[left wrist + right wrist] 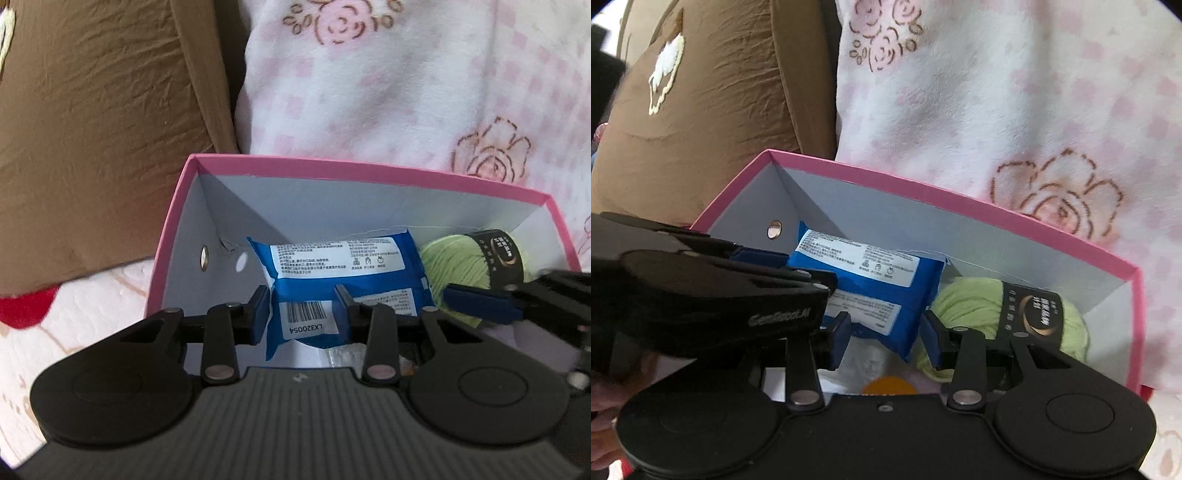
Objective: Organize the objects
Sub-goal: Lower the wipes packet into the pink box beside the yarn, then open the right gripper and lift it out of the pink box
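Note:
A pink box (369, 170) with a white inside holds a blue wipes packet (332, 266) and a green yarn ball (461, 266) with a black label. My left gripper (301, 315) is open inside the box, its blue pads on either side of the packet's near end. In the right wrist view the same box (923, 192) shows the packet (871, 284) and the yarn (982, 302). My right gripper (884, 339) is open, straddling the packet's lower corner, with the yarn against its right finger. The left gripper's body (713, 299) lies to its left.
A brown cushion (92, 129) stands behind the box on the left. A white and pink rose-patterned blanket (406, 85) lies behind and to the right. Something red (22, 306) lies at the left. An orange object (888, 386) sits low in the box.

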